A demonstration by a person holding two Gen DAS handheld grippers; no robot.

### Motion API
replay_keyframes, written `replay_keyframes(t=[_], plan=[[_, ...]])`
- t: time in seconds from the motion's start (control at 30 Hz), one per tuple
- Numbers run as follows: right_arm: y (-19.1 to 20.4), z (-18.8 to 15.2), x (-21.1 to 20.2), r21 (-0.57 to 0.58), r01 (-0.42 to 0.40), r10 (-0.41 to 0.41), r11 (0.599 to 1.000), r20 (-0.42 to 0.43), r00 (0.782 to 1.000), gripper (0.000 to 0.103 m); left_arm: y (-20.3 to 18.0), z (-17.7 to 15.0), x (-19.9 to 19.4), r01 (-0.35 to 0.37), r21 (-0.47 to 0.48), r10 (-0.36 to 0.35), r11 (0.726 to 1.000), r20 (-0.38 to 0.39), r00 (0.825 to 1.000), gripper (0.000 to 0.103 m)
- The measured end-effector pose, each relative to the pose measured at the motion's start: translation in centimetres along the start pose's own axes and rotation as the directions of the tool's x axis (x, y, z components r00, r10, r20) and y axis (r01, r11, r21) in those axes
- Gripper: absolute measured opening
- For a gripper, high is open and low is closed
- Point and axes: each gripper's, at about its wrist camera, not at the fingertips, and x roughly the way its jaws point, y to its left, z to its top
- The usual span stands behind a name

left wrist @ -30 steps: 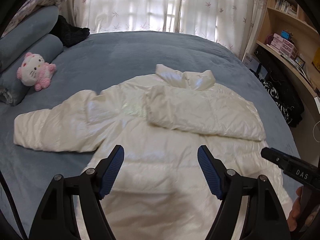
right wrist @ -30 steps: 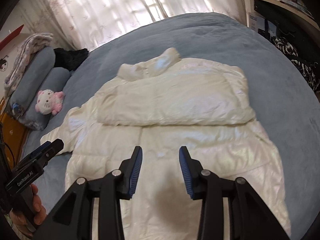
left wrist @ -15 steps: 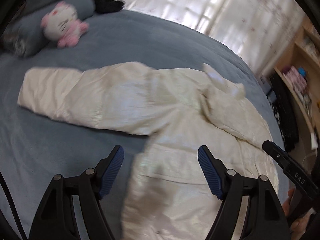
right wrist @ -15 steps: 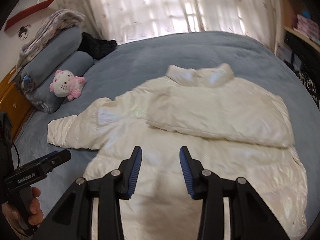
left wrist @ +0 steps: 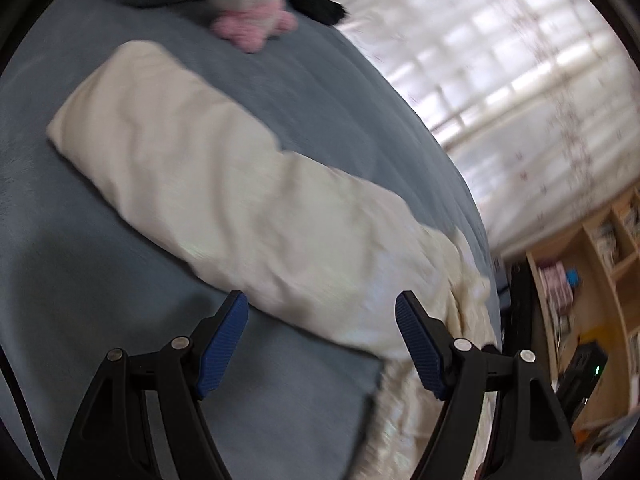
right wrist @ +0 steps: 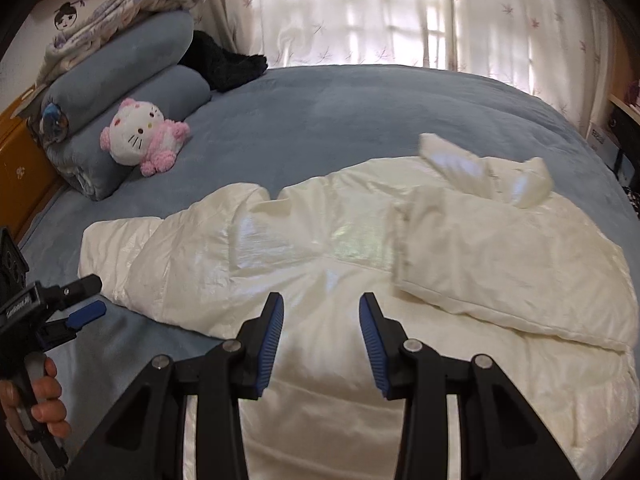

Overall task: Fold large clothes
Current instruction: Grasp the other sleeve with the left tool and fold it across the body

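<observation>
The left tongs (left wrist: 322, 340) are spread wide with nothing between them, tilted over the outstretched sleeve (left wrist: 208, 192) of a cream puffer jacket (left wrist: 436, 320). That blurred left wrist view shows only the sleeve lying across the blue bed (left wrist: 72, 280), the pink feet of a plush cat (left wrist: 256, 28) past the cuff, and a wooden bookshelf (left wrist: 608, 280) (hardly seen from the other side).

The right wrist view takes in the whole jacket (right wrist: 360, 280) spread flat on the bed (right wrist: 360, 112), its other sleeve (right wrist: 504, 264) folded across the chest, collar (right wrist: 488, 176) at the far end. The right tongs (right wrist: 321, 340) hover spread over the jacket body, holding nothing. At lower left a hand (right wrist: 36, 404) grips the left tool's handle beside the sleeve; its white label is too blurred to read. The plush cat (right wrist: 140, 136) leans on rolled blue bedding (right wrist: 120, 92).
</observation>
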Motion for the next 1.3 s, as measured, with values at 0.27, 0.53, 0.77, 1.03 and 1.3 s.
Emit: replay_keyframes(t=[0.27, 0.53, 0.77, 1.03, 1.3], plan=[[1.4, -0.7, 3.7, -0.016, -0.010, 0.009, 1.000, -0.059, 0.998, 0.039, 7.2, 2.7, 2.7, -0.027, -0.210, 0.039, 0.977, 0.054, 0.998, 0.060], [-0.2, -1.0, 4.3, 0.039, -0.025, 0.028, 0.999, -0.080, 0.996, 0.039, 7.3, 4.3, 2.7, -0.081, -0.251, 0.122, 0.965, 0.155, 0.980, 0.006], [-2.6, -0.5, 1.0, 0.090, -0.067, 0.069, 0.994, -0.022, 0.997, 0.039, -6.9, 5.0, -0.4, -0.134, 0.032, 0.119, 0.990, 0.288, 0.950, 0.005], [-9.5, -1.0, -4.7, 0.199, -0.078, 0.065, 0.977, 0.069, 0.996, 0.039, -27.5, -1.0, -0.2, -0.046, 0.440, -0.070, 0.897, 0.243, 0.968, 0.005], [-19.9, -3.7, -7.4, 0.330, 0.000, -0.025, 0.944, 0.074, 0.997, 0.039, -36.9, -13.7, 11.0, 0.026, 0.626, -0.025, 0.780, -0.010, 1.000, 0.006]])
